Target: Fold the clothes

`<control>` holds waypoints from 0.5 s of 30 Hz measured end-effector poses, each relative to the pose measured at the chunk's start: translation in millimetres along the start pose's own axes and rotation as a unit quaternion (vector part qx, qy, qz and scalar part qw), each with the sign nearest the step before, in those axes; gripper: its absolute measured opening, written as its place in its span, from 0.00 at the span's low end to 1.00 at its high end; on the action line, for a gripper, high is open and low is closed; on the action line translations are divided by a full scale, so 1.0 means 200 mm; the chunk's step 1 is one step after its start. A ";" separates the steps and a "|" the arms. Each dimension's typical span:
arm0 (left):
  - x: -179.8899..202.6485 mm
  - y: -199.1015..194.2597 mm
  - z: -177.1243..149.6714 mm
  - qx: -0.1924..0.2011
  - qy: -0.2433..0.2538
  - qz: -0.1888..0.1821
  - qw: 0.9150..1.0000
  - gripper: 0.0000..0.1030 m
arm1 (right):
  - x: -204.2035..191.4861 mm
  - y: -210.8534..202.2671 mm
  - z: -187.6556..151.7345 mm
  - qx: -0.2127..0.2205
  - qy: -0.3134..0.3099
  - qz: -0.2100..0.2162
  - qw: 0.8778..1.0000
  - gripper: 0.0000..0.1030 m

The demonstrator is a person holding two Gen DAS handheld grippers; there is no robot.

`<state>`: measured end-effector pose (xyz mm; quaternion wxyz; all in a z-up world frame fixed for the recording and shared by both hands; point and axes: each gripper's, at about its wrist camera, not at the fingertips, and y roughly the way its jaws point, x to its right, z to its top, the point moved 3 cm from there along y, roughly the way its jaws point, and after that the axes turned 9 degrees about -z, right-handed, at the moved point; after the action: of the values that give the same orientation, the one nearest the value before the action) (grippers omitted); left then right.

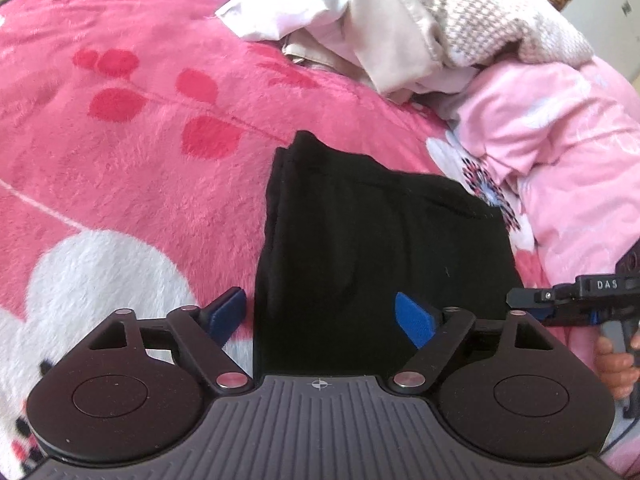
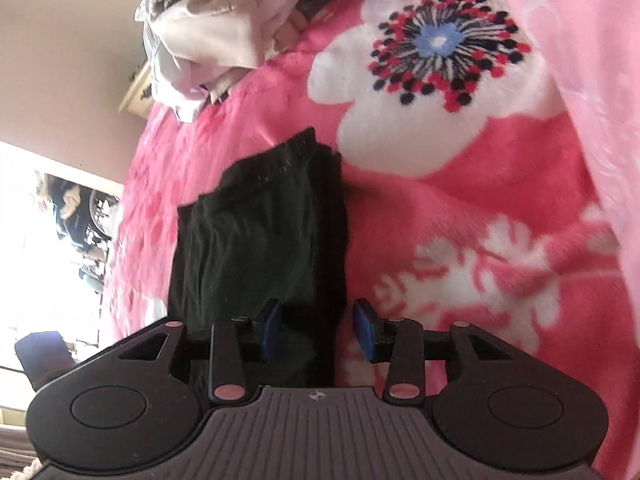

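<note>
Black garment (image 1: pixel 376 240) lies folded into a compact rectangle on the pink floral blanket (image 1: pixel 140 140), apparently done, left gripper (image 1: pixel 324 316) wide over its near edge, right gripper (image 2: pixel 316 328) partly open astride its side edge, neither pressing cloth; heap of unfolded pale clothes (image 1: pixel 360 20) beyond awaits folding.

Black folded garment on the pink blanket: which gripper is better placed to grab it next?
Probably left. The left gripper straddles the black folded garment, jaws wide. The right gripper sits over the garment's edge, jaws narrower.
</note>
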<state>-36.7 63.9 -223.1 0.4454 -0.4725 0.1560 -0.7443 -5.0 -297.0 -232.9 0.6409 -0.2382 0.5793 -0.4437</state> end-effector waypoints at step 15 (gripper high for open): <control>-0.06 0.15 0.16 0.030 -0.009 -0.028 0.999 0.77 | -0.02 0.13 0.11 0.015 0.034 0.041 0.998 0.43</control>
<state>7.9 63.0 -232.8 0.4396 -0.4702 0.1161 -0.7564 23.5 -284.3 -247.3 0.6421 -0.1897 0.6029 -0.4340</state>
